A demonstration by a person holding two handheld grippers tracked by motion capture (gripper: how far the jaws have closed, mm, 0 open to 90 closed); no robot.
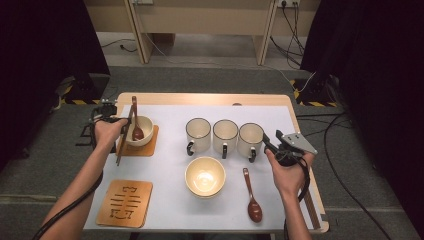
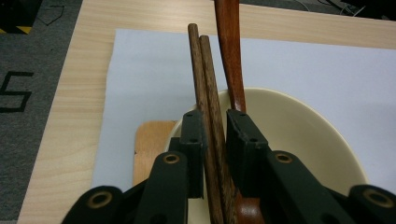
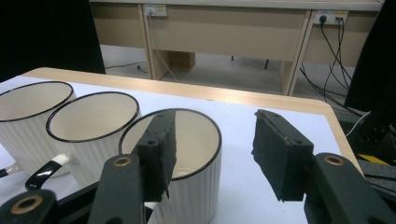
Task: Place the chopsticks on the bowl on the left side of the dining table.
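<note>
— What's my left hand-held gripper doing?
— It's clenched on 2 chopsticks over the small bowl, beside the spoon resting in it. From above, that bowl sits on a wooden mat.
— And my right hand-held gripper?
— Released, holding nothing, 1 pad over the nearest mug.

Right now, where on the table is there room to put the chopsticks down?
Bare room lies between the small bowl and the mugs, and between the empty coaster and the big bowl. It is crowded around the mugs.
</note>
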